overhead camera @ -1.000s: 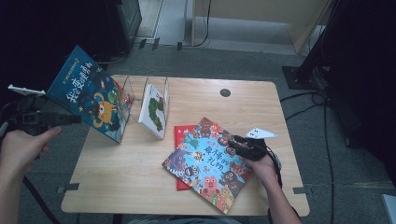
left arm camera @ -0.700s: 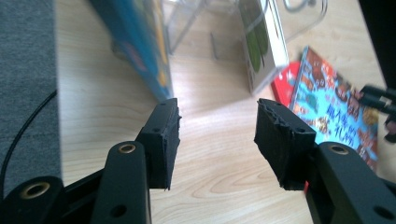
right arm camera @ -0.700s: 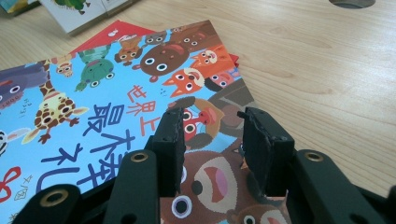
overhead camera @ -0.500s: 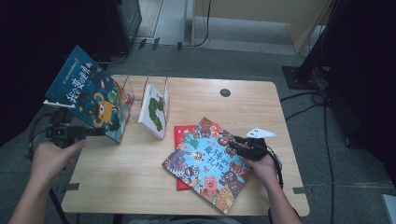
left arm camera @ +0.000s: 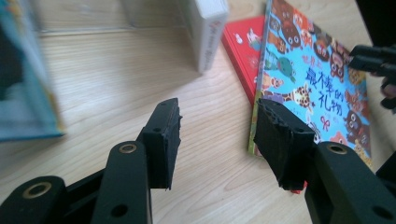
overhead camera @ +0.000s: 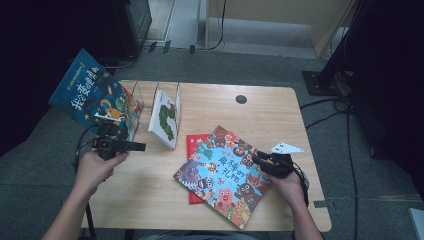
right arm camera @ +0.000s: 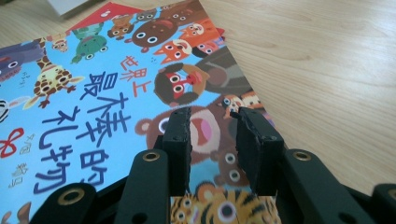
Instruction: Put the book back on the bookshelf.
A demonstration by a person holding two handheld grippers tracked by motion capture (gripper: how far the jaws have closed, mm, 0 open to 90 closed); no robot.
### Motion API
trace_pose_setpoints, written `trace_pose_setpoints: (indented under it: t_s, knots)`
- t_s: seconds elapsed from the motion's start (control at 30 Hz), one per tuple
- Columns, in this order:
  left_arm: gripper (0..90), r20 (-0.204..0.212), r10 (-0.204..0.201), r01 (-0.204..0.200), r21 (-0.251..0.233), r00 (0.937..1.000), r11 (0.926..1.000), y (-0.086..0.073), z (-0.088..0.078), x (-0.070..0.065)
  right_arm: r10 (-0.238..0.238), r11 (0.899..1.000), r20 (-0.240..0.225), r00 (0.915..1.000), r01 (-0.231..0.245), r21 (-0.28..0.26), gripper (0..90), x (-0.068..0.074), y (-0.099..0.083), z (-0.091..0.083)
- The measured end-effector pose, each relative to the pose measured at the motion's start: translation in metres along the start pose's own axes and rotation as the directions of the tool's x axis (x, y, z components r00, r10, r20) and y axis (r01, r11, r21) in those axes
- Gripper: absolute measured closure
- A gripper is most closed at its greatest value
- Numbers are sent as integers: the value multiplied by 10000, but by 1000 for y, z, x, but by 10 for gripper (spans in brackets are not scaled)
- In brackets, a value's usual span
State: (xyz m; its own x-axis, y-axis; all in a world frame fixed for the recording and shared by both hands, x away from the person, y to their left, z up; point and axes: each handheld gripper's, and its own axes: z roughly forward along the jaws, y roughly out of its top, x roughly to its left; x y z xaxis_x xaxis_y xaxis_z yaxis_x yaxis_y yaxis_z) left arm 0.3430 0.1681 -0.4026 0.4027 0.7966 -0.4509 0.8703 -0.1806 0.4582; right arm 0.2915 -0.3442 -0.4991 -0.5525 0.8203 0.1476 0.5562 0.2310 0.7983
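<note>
High view: we are bringing our left gripper (overhead camera: 136,146) down from the upright blue book (overhead camera: 95,95) to the counter (overhead camera: 150,185), fingers wide and empty, aimed at the animal picture book (overhead camera: 225,175) lying flat on a red book (overhead camera: 196,142). Our right gripper (right arm camera: 212,140) is hovering over that cover's right part, its fingers narrowing with nothing pinched, so a two-handed lift seems next.

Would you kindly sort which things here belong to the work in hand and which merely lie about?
In the job:
animal book
red book beneath it
right gripper
left gripper
clear rack

Lying about:
floor cables
table's round grommet
</note>
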Motion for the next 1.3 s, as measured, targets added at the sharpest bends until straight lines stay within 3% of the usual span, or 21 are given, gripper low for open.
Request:
trace_pose_setpoints:
  t_s: [0.07,0.4,0.6,0.87,1.17,1.3]
  knots:
    - [510,232,112,-114,100,9997,9999,0,12,-3,101,9999,79,9999,-101,-48,653,-1,-4,-4]
    - [532,492,765,-782,333,9959,9964,5,49,-19,341,9994,566,9978,-342,-8,707,-7,-20,-23]
    - [698,586,1109,-1143,570,9921,9918,-1,67,-26,501,9986,868,9950,-515,138,791,-10,-29,-33]
    - [832,640,1339,-1379,642,9889,9884,-7,84,-29,832,9965,1124,9902,-838,13,897,-15,-40,-46]
    - [897,830,1431,-1473,466,9862,9880,-12,92,-30,1036,9936,1513,9830,-1091,282,900,-18,-45,-54]
    - [898,884,1562,-1604,417,9838,9862,-14,94,-31,1081,9929,1483,9830,-1141,329,900,-16,-47,-54]
